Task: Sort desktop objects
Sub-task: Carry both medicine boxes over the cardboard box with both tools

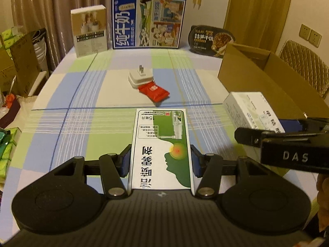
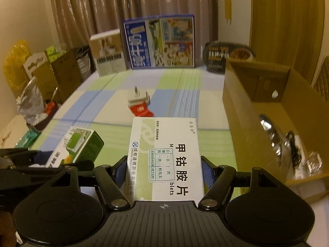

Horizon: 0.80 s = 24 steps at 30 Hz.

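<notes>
Left tongs [image 1: 161, 160]: clenched on a green-and-white cardboard medicine box [image 1: 161, 148], blue pads [image 1: 125, 164] pressed to both long sides. Box is held flat, long axis pointing away, above the blue, green and cream checked cloth of the worktop [image 1: 82, 135].

Ahead of it, mid-worktop: white plug adapter [image 1: 140, 78], prongs up, with a red foil sachet [image 1: 154, 92] touching its near side.

Far edge, standing upright, left to right: beige carton with cake print [image 1: 89, 30], large blue milk carton panel [image 1: 147, 22], black oval instant-noodle lid [image 1: 211, 40].

Right of centre: right tongs [image 2: 163, 171] clenched on a white cardboard tablet box with black Chinese lettering [image 2: 164, 156], also held flat and pointing away. In the left wrist view this white box [image 1: 253, 109] shows beside the open brown corrugated cardboard box [image 1: 257, 70]; whether they touch, cannot tell. In the right wrist view the green-and-white box [image 2: 80, 146] sits just to the left, near the white one but apart.

Right side: the open cardboard box [image 2: 242, 111] stands on the worktop's right part. Inside it, against the near wall, crinkled silver foil packets [image 2: 275, 135] and something dark, blurred, not identifiable.

Off the worktop's left edge: brown cartons [image 1: 18, 65] and green packets [image 1: 8, 35].
</notes>
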{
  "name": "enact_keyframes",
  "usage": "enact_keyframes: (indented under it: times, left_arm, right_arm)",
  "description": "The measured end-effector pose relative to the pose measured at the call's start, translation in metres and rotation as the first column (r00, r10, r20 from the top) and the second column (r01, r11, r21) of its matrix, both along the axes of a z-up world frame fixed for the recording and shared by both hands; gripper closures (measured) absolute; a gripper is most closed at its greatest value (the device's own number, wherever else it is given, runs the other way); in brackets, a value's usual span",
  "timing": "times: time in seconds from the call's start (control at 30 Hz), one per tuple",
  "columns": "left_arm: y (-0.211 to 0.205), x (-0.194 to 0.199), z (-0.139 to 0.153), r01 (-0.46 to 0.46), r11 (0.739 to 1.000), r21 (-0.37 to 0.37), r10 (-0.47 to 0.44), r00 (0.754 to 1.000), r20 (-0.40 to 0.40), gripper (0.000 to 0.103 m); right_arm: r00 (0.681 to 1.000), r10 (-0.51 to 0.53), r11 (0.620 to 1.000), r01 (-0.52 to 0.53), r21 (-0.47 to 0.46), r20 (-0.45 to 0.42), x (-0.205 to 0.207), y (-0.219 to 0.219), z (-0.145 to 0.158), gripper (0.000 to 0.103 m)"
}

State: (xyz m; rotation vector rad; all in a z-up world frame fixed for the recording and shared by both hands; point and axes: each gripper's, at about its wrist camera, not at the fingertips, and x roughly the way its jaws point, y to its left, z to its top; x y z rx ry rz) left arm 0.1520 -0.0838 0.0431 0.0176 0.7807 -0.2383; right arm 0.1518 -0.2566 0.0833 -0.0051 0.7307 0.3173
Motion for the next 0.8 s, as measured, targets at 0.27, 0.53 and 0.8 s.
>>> enact_keyframes:
  times: [0.27, 0.53, 0.8]
  left_arm:
    - [-0.016, -0.009, 0.039, 0.009, 1.000, -0.015, -0.008, 0.998, 0.060, 0.053]
    - [-0.057, -0.009, 0.070, 0.068, 0.997, -0.032, -0.064, 0.992, 0.106, 0.053]
    - [-0.117, -0.004, 0.092, 0.167, 0.984, -0.056, -0.158, 0.978, 0.137, 0.053]
  right_arm:
    - [0.997, -0.040, 0.999, 0.037, 0.037, 0.067, -0.003, -0.024, 0.044, 0.035]
    - [0.985, -0.101, 0.994, 0.094, 0.054, 0.140, -0.003, -0.066, 0.084, 0.035]
    - [0.966, -0.192, 0.981, 0.192, 0.018, 0.173, 0.007, -0.135, 0.100, 0.035]
